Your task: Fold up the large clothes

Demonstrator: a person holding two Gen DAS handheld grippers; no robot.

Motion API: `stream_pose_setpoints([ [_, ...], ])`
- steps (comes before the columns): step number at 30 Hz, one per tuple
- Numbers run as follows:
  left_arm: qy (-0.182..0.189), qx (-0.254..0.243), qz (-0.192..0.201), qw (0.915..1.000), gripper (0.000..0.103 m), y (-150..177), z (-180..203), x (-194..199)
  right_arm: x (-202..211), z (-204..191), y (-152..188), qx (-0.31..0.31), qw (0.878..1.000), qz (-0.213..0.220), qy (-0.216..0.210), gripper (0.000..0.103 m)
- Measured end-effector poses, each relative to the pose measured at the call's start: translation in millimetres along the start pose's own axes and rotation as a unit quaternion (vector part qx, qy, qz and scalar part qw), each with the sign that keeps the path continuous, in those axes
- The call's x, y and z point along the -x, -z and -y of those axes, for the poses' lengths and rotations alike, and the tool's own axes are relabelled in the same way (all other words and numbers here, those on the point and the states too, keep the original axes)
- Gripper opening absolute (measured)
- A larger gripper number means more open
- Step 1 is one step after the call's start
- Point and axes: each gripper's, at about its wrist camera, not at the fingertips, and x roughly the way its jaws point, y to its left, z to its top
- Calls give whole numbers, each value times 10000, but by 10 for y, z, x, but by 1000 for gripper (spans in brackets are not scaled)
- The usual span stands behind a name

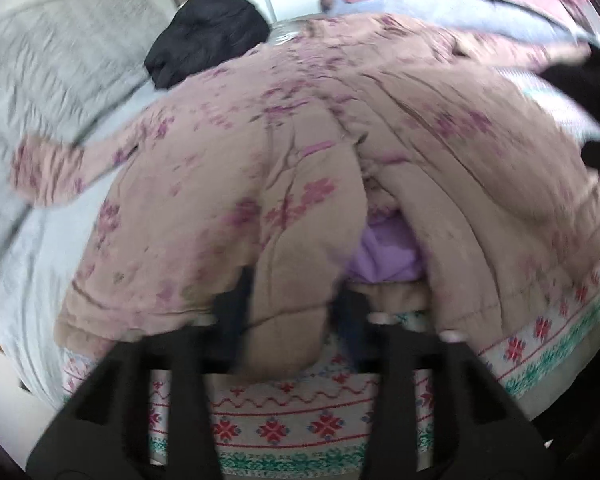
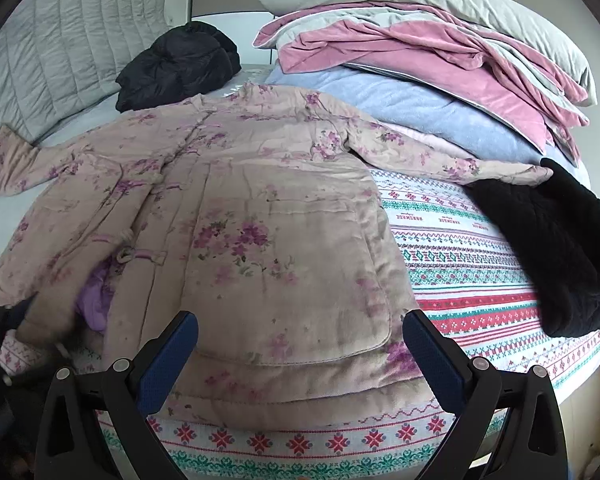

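Patterned bedspread (image 2: 480, 240) carries one flowered coat (image 2: 260, 220), two black garments and one bedding pile (image 2: 440, 60). Left gripper (image 1: 288, 300) pinches the coat's hem; right gripper (image 2: 300, 340) gapes wide, holding nothing.

Left wrist view close over jacket (image 1: 300, 160) hem, right wrist view farther back, both facing headboard

The jacket (image 2: 228, 208) is lying spread across the bed (image 2: 480, 264), sleeves reaching out left and right. Behind its collar a dark bundle (image 2: 176, 66) is sitting, with a quilted pillow (image 2: 60, 60) to the left. A stack of blankets (image 2: 440, 72) is lying behind right. A dark garment (image 2: 556, 248) is resting on the bed at the right sleeve's end.
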Motion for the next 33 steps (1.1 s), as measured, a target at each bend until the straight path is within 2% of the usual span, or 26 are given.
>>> stream_pose_setpoints([
  [2,452,431,-122,9980,25,-35,-150,-12,-1,24,4,-36,10000,-24,-44,103],
  [4,591,598,-142,9964,21,-42,-196,-8,-1,46,6,-74,9999,-50,-89,103],
  [7,690,668,30,9954,19,-44,-190,88,7,73,0,-98,9998,-96,-172,103],
  [10,755,528,221,9955,18,-78,-190,210,12,75,-1,-82,9994,-145,-296,103],
  [13,996,465,-16,9939,18,-143,-281,176,2,59,11,-19,9992,-197,-344,103],
  [15,1083,234,-206,9936,19,-145,-301,112,-24,47,23,37,9989,-282,-384,103],
  [20,1068,-400,-246,9932,22,-107,-251,174,-147,-9,86,225,9961,-644,-562,103],
  [25,1010,-726,-210,9920,22,-124,-223,219,-218,-91,133,365,9938,-828,-648,103],
  [28,1259,-874,-210,9880,27,-118,-263,290,-200,-96,129,392,9932,-857,-687,103],
  [30,1340,-1004,-173,9857,41,-109,-260,322,-189,-93,125,383,9929,-862,-725,103],
  [33,1400,-1044,-72,9846,47,-139,-190,356,-197,-106,118,362,9921,-913,-779,103],
])
